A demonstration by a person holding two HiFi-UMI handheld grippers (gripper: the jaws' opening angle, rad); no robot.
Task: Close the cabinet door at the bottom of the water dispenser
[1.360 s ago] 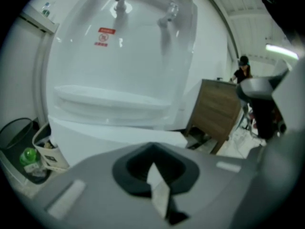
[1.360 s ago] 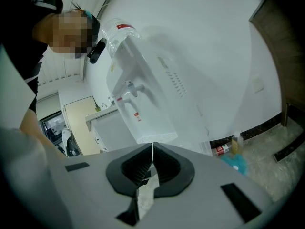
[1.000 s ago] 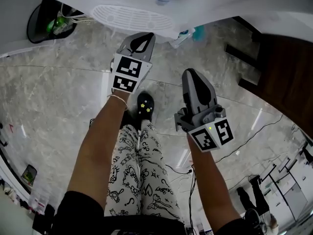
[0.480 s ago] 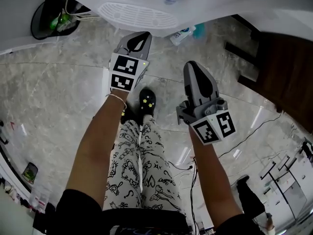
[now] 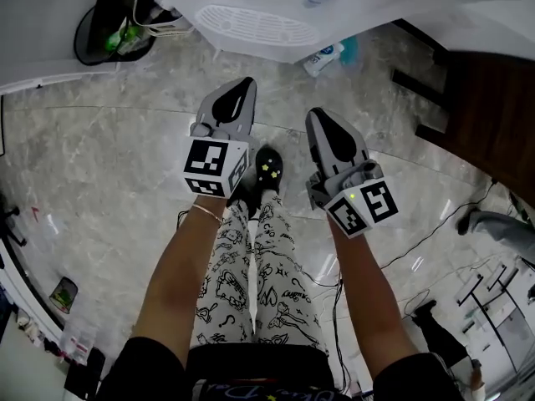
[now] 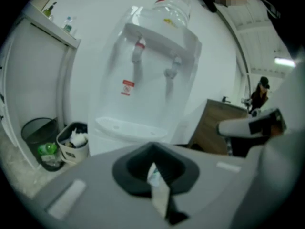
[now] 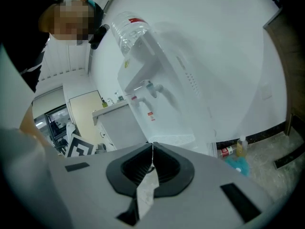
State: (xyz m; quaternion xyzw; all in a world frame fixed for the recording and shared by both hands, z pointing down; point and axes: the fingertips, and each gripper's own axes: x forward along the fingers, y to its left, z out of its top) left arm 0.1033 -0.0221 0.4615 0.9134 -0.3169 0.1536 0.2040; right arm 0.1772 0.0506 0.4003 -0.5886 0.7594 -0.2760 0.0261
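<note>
The person stands facing the dispenser (image 6: 145,75), which is at the floor's (image 5: 100,174) far edge against the white wall, with a dark bin (image 6: 39,138) to its left. The left gripper (image 5: 242,85) and the right gripper (image 5: 320,115) are side by side above the floor, short of the dispenser. Each has its jaws pressed together on nothing. The grippers' bodies hide the dispenser's bottom door.

no legible text, labels too blurred
</note>
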